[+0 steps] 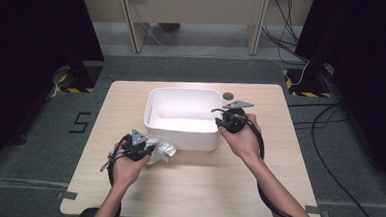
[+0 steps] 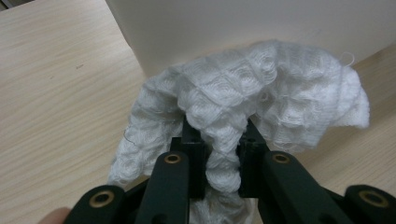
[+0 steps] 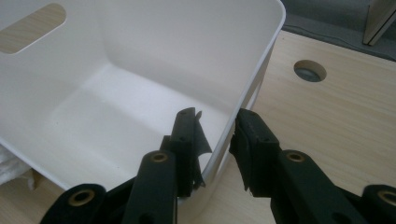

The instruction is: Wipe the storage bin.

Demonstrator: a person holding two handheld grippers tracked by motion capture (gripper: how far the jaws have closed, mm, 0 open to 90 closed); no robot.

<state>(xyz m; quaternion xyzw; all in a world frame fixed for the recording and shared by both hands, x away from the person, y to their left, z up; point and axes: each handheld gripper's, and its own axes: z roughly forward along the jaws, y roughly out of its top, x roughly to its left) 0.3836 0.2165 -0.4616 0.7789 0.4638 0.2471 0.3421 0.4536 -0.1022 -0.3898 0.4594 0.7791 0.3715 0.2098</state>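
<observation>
Pale wood made up the table (image 1: 187, 188) we worked at, with grey carpet around it and a white plastic bin (image 1: 182, 138) standing near its middle, open and bare inside as far as we could see. At about seven o'clock from the bin, just beside its near-left corner, our left gripper (image 1: 140, 147) had clamped down on a white waffle-weave cloth (image 1: 162, 151); in the left gripper view a fold of that cloth (image 2: 261, 93) was pinched tight between the two black jaws, the rest bulging out in front of them against the bin's outer wall. The cloth looked to us to be lifted or at most brushing the table, though we could not tell which. At three o'clock from the bin our right gripper (image 1: 219, 121) straddled the right-hand wall, one jaw inside and one outside in the right gripper view (image 3: 217, 135), half-open, with daylight showing either side of the rim (image 3: 261, 60), so we judged it was bracing the bin rather than squeezing it. By our reckoning the pick-up was done and the bin was steadied; what remained was to carry the cloth up over the near rim, let it go inside, and draw both grippers clear.
</observation>
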